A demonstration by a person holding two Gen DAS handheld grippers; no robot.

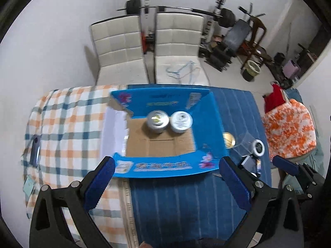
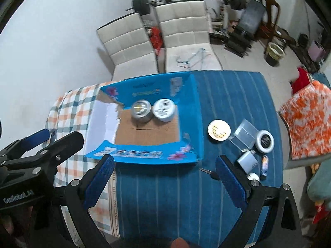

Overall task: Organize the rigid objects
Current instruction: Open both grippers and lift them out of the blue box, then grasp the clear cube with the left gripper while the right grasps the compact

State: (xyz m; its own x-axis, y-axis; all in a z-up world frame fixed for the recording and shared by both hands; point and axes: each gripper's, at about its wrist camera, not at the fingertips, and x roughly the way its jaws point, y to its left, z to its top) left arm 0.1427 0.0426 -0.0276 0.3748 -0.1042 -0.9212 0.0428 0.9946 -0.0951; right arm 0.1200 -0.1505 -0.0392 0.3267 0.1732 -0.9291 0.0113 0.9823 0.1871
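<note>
Left gripper [image 1: 166, 165]: fingers spread wide, nothing between them; hovers over the near edge of the table, fingertips at the near flap of the box.
Right gripper [image 2: 165, 164]: fingers spread wide, empty; hovers over the blue striped cloth [image 2: 178, 196], just near of the box and slightly right of it.
Box [image 1: 209, 124]: blue cardboard carton, flaps open, brown floor visible; sits mid-table, straddling the seam between the checked cloth [image 1: 68, 128] and the blue striped cloth.
In box: two round tins side by side against the far wall, the silver tin [image 1: 157, 122] on the left and the white-lidded tin [image 1: 181, 122] on the right, apparently touching.
Right of box, on the blue cloth: gold-lidded tin [image 2: 219, 131] nearest the box; clear plastic case [image 2: 245, 134] beside it; white ring-shaped compact [image 2: 265, 141] touching that case.
Toward the near right corner: small grey box [image 2: 247, 161], small white cap [image 2: 253, 176], thin printed tube [image 2: 265, 166], all close together; details blurred.
Left edge: dark flat phone-like object [image 1: 35, 152] on the checked cloth.
Beyond far edge: two white padded chairs [image 1: 149, 47].
</note>
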